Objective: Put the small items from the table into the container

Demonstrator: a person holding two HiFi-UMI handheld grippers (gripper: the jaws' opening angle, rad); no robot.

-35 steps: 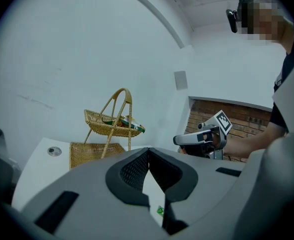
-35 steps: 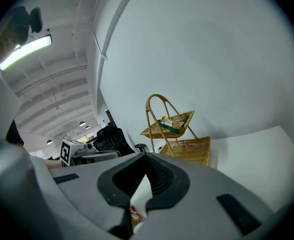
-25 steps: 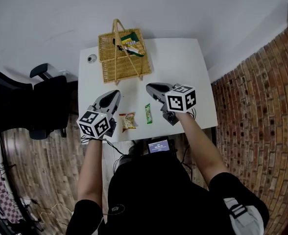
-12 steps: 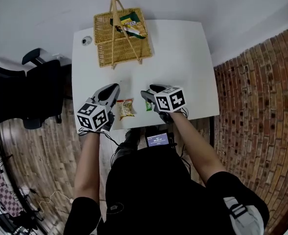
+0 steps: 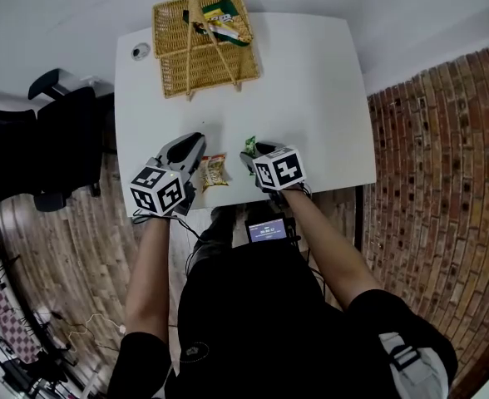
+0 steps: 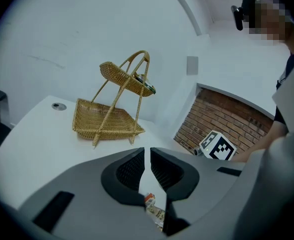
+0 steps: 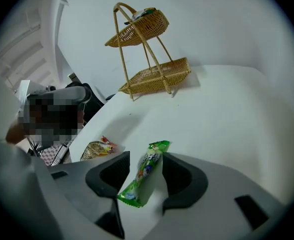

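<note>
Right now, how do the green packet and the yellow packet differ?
Shape: the green packet is a long narrow stick; the yellow packet is shorter and wider.
Position: the green packet lies between the right gripper's open tongs, not pinched; the yellow packet lies beside the left gripper, whose tongs are shut.
Shared: both lie flat on the white table, outside the basket.

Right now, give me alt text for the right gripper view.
The right gripper, jaws open, straddles a long green sweet packet on the white table. A two-tier wicker basket stands beyond, a yellow snack packet at left.
</note>
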